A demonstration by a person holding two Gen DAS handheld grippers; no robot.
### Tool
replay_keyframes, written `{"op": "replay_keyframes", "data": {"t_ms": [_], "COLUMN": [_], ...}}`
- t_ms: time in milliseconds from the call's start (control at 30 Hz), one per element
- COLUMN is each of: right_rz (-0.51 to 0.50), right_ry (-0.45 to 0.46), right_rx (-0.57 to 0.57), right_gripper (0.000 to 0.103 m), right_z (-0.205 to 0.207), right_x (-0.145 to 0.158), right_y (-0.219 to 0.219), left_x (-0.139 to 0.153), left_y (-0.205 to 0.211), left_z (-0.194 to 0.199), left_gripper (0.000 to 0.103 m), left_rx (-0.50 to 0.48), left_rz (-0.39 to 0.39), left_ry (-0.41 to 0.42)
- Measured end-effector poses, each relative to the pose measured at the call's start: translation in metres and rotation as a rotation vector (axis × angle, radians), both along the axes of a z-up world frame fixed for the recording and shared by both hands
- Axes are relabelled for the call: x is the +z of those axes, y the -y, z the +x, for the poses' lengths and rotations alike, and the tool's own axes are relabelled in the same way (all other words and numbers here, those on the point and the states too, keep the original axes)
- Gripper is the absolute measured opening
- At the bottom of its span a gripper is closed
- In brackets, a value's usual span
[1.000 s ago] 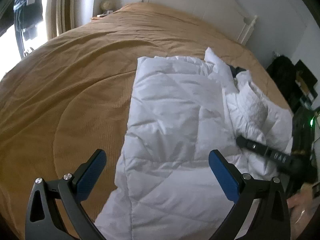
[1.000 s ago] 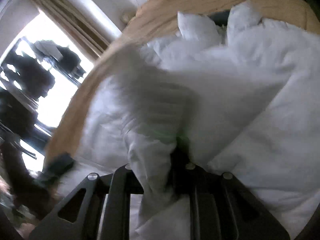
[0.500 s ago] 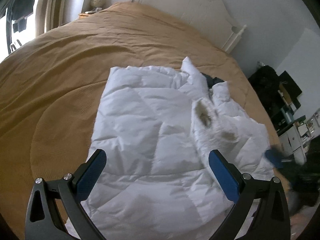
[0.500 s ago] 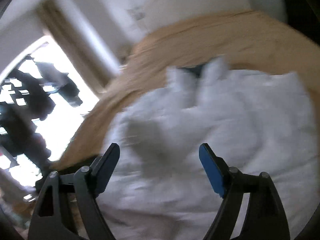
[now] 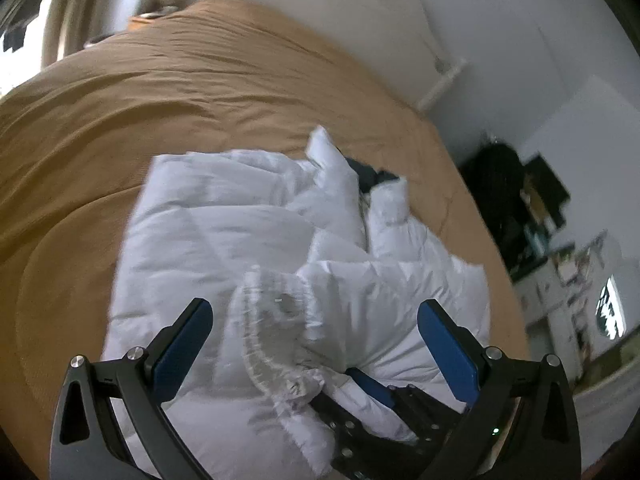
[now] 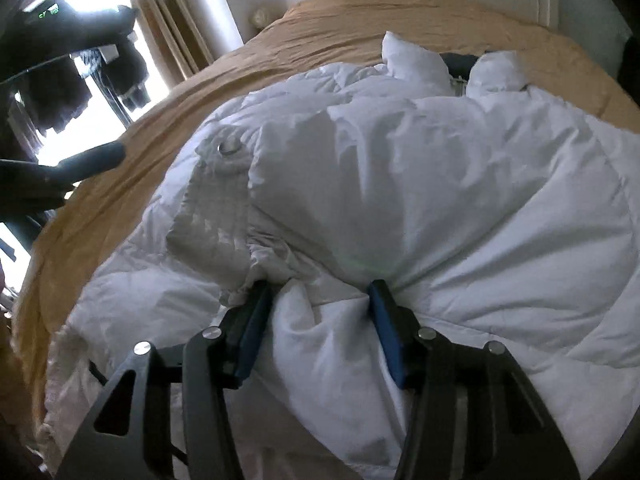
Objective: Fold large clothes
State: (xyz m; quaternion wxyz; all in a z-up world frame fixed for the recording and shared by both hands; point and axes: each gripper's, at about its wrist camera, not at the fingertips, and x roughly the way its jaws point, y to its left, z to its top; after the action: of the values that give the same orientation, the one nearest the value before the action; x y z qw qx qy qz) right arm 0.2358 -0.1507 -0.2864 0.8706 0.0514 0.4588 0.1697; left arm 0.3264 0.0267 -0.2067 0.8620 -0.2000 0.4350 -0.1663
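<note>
A white puffer jacket (image 5: pixel 248 240) lies spread on a tan bedspread (image 5: pixel 160 92), collar at the far end, one sleeve with a ribbed cuff (image 5: pixel 272 336) folded across the body. My left gripper (image 5: pixel 316 328) is open and empty, hovering above the jacket's near part. My right gripper (image 6: pixel 320 312) is down on the jacket (image 6: pixel 440 184), its blue pads half closed around a bunched fold of fabric beside the cuff (image 6: pixel 212 208). The right gripper also shows in the left wrist view (image 5: pixel 384 408), low between the left fingers.
A white headboard (image 5: pixel 340 12) and wall lie beyond the bed. Dark clutter and shelves (image 5: pixel 528 200) stand right of the bed. A curtain and bright window (image 6: pixel 120 60) are on the left side. The tan bedspread (image 6: pixel 360 20) surrounds the jacket.
My right gripper let go of the sleeve, swung open above the jacket, then came down and closed partly on a fold near the cuff. The sleeve now lies across the jacket body.
</note>
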Motion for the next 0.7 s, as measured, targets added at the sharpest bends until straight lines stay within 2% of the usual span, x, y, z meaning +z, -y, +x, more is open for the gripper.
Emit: {"op": "replay_keyframes", "data": {"t_ms": [100, 200, 300, 400, 500, 600, 700], "right_rz": [0.092, 0.139, 0.185, 0.081, 0.032, -0.034, -0.013], "right_ry": [-0.019, -0.052, -0.069, -0.029, 0.01, -0.02, -0.104], "right_rx": [-0.017, -0.028, -0.097, -0.205, -0.338, -0.432, -0.46], "right_gripper": [0.053, 0.054, 0.054, 0.054, 0.055, 0.057, 0.057], "right_z": [0.003, -0.009, -0.024, -0.033, -0.021, 0.008, 0.048], "right_x": [0.006, 0.02, 0.036, 0.057, 0.073, 0.07, 0.046], "right_y": [0.011, 0.033, 0.069, 0.107, 0.149, 0.189, 0.216], "left_x": [-0.032, -0.077, -0.09, -0.087, -0.09, -0.091, -0.093], "left_y": [0.022, 0.021, 0.014, 0.025, 0.027, 0.027, 0.031], "left_z": [0.015, 0.027, 0.025, 0.021, 0.018, 0.016, 0.017], "left_gripper": [0.102, 0.102, 0.103, 0.103, 0.103, 0.103, 0.103], "left_rx": [-0.038, -0.004, -0.024, -0.036, -0.034, -0.039, -0.042], "left_rz": [0.071, 0.225, 0.256, 0.367, 0.406, 0.421, 0.448], "left_ry": [-0.085, -0.186, -0.158, -0.128, -0.109, -0.101, -0.092]}}
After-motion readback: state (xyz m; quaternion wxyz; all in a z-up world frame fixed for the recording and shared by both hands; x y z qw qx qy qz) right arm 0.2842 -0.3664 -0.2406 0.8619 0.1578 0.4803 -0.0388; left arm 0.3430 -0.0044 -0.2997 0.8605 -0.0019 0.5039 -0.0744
